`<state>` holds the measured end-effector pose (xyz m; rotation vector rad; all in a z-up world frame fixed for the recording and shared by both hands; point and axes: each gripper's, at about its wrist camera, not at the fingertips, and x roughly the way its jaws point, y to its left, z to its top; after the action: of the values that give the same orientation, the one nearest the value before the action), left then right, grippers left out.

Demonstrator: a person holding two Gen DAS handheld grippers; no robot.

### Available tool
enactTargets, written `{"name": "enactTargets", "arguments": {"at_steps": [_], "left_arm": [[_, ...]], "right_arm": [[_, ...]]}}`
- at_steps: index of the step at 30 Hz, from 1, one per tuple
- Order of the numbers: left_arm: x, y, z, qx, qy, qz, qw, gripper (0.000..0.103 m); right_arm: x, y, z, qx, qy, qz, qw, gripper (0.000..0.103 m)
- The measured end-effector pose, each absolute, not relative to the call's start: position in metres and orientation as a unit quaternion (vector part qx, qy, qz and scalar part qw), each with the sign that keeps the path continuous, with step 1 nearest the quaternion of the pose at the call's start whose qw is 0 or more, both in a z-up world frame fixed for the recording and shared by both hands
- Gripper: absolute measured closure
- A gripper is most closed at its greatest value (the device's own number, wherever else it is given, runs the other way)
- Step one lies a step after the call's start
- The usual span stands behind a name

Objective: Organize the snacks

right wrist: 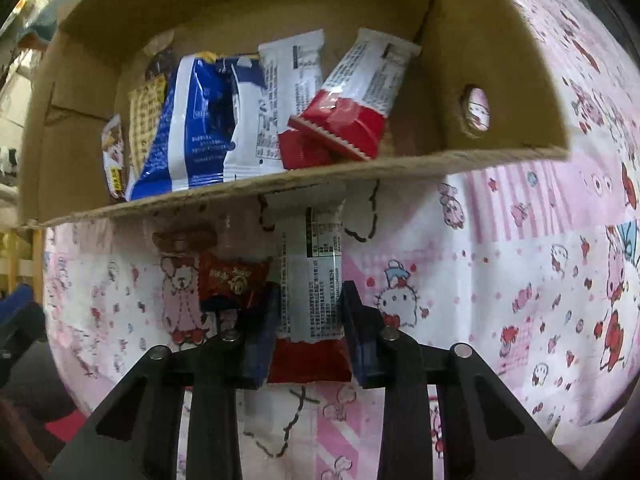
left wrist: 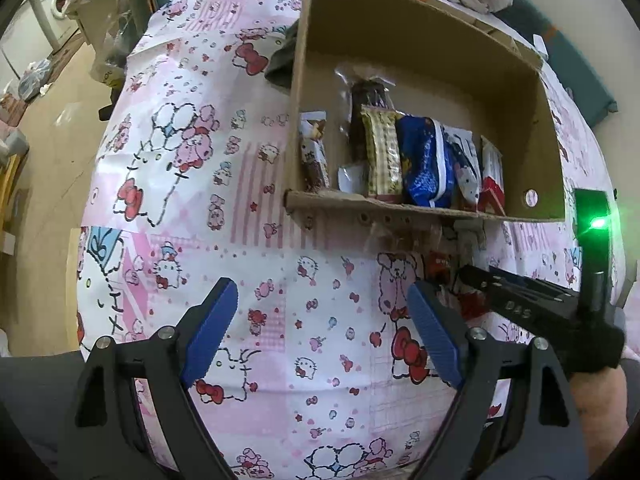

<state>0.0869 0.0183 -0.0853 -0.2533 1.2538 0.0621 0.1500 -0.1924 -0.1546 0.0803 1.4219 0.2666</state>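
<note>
A cardboard box [left wrist: 420, 52] lies on its side on the pink cartoon tablecloth; its front edge shows in the right wrist view [right wrist: 280, 182]. Several snack packs stand in a row inside it, among them a blue bag [left wrist: 424, 160] [right wrist: 188, 120] and a red-and-white pack [right wrist: 348, 96]. My right gripper [right wrist: 310, 312] is shut on a red-and-white snack pack [right wrist: 314, 280] just in front of the box. A small red candy pack [right wrist: 232, 280] lies beside it on the left. My left gripper [left wrist: 320, 332] is open and empty above the cloth, in front of the box.
The right gripper's black body with a green light [left wrist: 596, 224] shows at the right of the left wrist view. A washing machine [left wrist: 56, 0] and bags stand on the floor at far left. A brown clear-wrapped snack [right wrist: 184, 240] lies under the box edge.
</note>
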Motion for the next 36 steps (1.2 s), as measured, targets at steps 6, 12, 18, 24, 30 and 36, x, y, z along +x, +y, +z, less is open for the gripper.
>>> {"name": "enactTargets", "arguments": {"at_steps": [6,12,18,24,30,36], "left_arm": [[0.088,-0.015,-0.101,-0.107,0.602,-0.01,0.791,0.029],[0.089,-0.063,-0.122,-0.089,0.631,-0.051,0.769,0.042],[0.091,-0.099,-0.139,-0.056,0.633,-0.073,0.769,0.067],[0.086,-0.097,-0.15,-0.043,0.642,-0.06,0.763,0.093],[0.076,-0.078,-0.135,-0.061,0.641,-0.041,0.764,0.095],[0.06,-0.042,-0.118,-0.075,0.64,-0.02,0.765,0.097]], "right_arm": [[0.13,-0.22,-0.132,0.102,0.645,0.132,0.746,0.071],[0.112,-0.244,-0.109,0.143,0.623,0.139,0.756,0.071],[0.102,-0.264,-0.1,0.178,0.609,0.132,0.761,0.071],[0.101,-0.271,-0.097,0.183,0.604,0.143,0.762,0.071],[0.099,-0.259,-0.096,0.177,0.603,0.163,0.761,0.071],[0.094,-0.246,-0.092,0.176,0.603,0.19,0.754,0.071]]}}
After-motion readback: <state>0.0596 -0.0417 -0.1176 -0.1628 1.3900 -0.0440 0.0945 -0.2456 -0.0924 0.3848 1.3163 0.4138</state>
